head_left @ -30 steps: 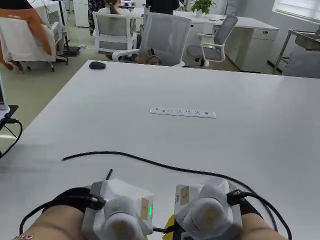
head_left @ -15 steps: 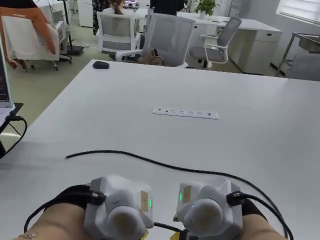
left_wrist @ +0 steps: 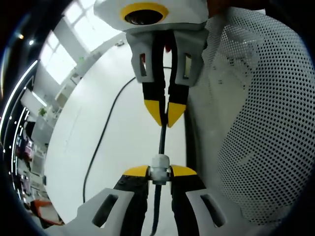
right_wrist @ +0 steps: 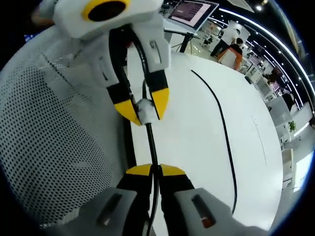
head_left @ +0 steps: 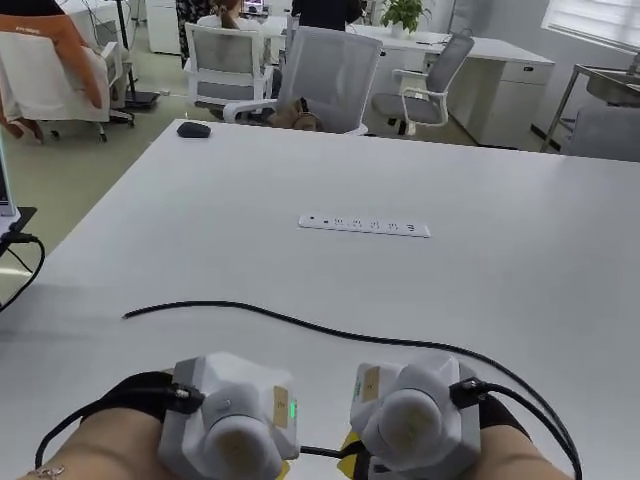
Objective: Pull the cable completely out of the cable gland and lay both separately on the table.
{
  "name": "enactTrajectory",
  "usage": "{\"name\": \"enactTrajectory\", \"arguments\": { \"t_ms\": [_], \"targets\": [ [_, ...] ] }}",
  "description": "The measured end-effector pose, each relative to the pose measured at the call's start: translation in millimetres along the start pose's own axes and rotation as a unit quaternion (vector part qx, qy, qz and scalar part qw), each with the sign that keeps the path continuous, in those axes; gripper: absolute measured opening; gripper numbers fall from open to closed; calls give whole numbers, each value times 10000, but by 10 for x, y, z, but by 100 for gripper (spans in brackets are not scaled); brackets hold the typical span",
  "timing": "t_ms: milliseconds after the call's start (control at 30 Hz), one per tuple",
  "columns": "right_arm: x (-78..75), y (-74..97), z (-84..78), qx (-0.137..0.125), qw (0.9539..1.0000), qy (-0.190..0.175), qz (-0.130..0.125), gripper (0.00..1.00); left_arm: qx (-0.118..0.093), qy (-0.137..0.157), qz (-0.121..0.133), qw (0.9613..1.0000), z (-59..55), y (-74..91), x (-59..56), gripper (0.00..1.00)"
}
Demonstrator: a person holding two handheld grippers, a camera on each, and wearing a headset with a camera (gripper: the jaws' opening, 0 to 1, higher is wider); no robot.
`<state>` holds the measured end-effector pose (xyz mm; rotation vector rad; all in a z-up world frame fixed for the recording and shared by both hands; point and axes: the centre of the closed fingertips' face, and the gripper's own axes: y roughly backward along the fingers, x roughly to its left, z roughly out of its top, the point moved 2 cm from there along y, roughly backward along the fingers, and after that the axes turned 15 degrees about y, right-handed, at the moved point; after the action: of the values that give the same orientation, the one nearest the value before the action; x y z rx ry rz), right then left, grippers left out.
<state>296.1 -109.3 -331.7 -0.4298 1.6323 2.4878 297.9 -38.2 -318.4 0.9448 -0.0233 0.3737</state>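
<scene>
Both tongs are clenched: the left tongs (left_wrist: 160, 172) grip the white cable gland (left_wrist: 160, 168), their yellow tips pressing it from either side, and the black cable (left_wrist: 162, 140) passes through the gland, showing between the jaws behind it and coming out of its front. From there a short straight stretch of cable spans the gap to the right tongs (right_wrist: 155, 171), which pinch the cable itself between their yellow tips. The two pairs of tongs face each other tip to tip, near but apart, with the gland at the left end of that stretch. In the head view both grippers sit side by side at the near side of the white tabletop (head_left: 500, 290), the short stretch showing dark between them. Beyond the right tongs the rest of the cable lies on the tabletop, curving from the near right out to a free end at the left. Beside the tongs in both gripper views is a white mesh (left_wrist: 246, 123) dotted with small holes; what it belongs to I cannot tell. Farther off, a dark mouse (head_left: 193, 129) lies at the far left of the tabletop, a white power strip (head_left: 365, 225) lies flat around the middle, and grey office chairs (head_left: 330, 75) stand past the far edge.
</scene>
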Motion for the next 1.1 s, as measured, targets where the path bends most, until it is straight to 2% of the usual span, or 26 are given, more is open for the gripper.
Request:
{"name": "enactTrajectory", "arguments": {
  "t_ms": [67,133,233,300,367,400,500,633,700,733,767,800,967,1100],
  "targets": [
    [-20,-10,-136,366,9993,56,-36,4,-47,51,-8,10000,17,6,-8,17],
    [-9,-25,-205,522,9986,45,-4,4,-70,63,-10,10000,31,7,-16,17],
    [14,-26,-199,495,9987,43,78,6,-54,42,-16,10000,35,6,-28,17],
    [72,-50,-151,422,9989,63,206,14,-34,18,-30,10000,28,6,-35,17],
    [99,-65,-47,220,9989,326,248,23,-36,30,-69,10000,27,3,-52,17],
    [97,-59,36,59,9986,480,203,25,-37,8,-79,10000,35,2,-63,17],
    [109,-28,210,-336,9975,603,169,25,-84,-10,-146,9999,67,-5,-98,17],
    [85,46,384,-883,9947,524,72,20,-50,-87,-143,9998,67,-14,-107,17],
    [59,75,408,-950,9941,517,26,15,-70,-104,-160,9998,74,-17,-111,17],
    [55,83,413,-976,9938,535,11,9,-66,-112,-163,9998,75,-19,-111,17],
    [76,86,417,-1010,9935,518,109,4,-60,-117,-165,9998,74,-21,-110,17],
    [84,78,426,-1055,9936,390,111,4,-64,-107,-162,9998,78,-21,-103,17],
    [69,42,333,-789,9959,435,92,3,-44,-103,-164,9998,72,-34,-102,17],
    [56,-3,162,-345,9986,373,119,3,-31,-46,-119,9999,56,-24,-64,17]
  ]
}}
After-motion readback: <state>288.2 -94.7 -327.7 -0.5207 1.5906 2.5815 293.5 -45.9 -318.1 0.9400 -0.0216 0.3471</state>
